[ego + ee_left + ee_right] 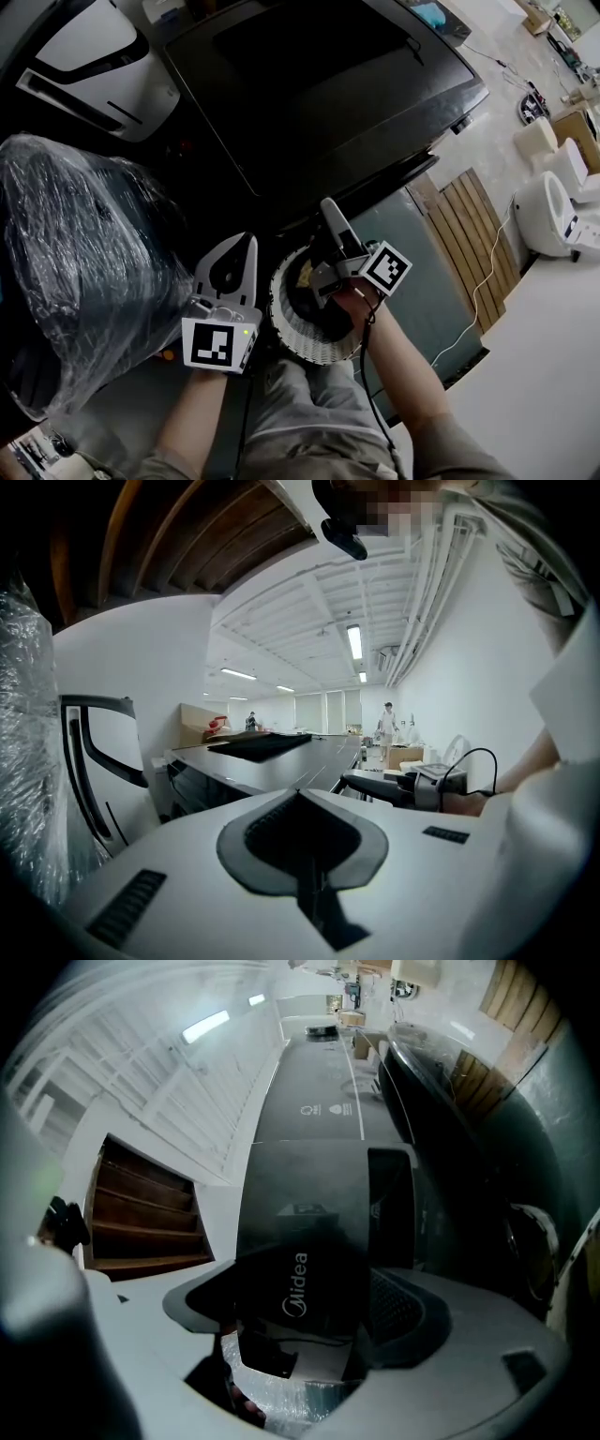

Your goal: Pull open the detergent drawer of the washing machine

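A black washing machine (328, 84) fills the upper middle of the head view, seen from above. My right gripper (327, 208) reaches to its front edge. In the right gripper view, the right gripper (305, 1309) has its jaws on either side of a dark glossy drawer front (314, 1227) printed with a "Midea" logo, and it is shut on it. How far the drawer stands out cannot be told. My left gripper (246, 244) hangs to the left, short of the machine. Its jaws (300, 803) meet with nothing between them, pointing over the machine's black top (272, 752).
A large plastic-wrapped bundle (84, 262) stands at the left, and a white appliance (94, 56) behind it. A white ribbed round rim (300, 342) sits below the grippers. To the right are a wooden pallet (473, 234), a cable (478, 281) and white toilets (553, 216).
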`<state>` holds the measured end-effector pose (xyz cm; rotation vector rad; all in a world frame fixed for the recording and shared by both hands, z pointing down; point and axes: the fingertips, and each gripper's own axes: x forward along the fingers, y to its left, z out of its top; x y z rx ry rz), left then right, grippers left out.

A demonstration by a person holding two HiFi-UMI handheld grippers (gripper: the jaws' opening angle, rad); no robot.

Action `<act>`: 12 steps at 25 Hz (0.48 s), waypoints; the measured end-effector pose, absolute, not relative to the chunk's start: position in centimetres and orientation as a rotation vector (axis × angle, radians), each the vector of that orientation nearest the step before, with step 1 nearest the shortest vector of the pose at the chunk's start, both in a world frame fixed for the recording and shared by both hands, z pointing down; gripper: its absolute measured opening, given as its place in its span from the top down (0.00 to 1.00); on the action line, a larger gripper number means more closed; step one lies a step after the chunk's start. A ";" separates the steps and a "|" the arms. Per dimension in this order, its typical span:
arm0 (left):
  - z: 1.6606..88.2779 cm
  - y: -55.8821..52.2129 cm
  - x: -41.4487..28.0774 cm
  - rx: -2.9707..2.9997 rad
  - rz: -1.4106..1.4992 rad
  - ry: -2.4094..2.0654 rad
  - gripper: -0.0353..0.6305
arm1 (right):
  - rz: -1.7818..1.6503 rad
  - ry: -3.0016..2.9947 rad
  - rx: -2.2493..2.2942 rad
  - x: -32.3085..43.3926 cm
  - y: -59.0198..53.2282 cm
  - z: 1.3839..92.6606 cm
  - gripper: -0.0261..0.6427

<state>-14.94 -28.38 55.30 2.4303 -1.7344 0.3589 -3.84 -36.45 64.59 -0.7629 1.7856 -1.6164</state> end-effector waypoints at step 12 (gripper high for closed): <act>55.1 -27.7 -13.9 2.471 0.388 -1.693 0.92 | -1.656 1.751 -0.767 -2.0 -33.9 64.5 0.32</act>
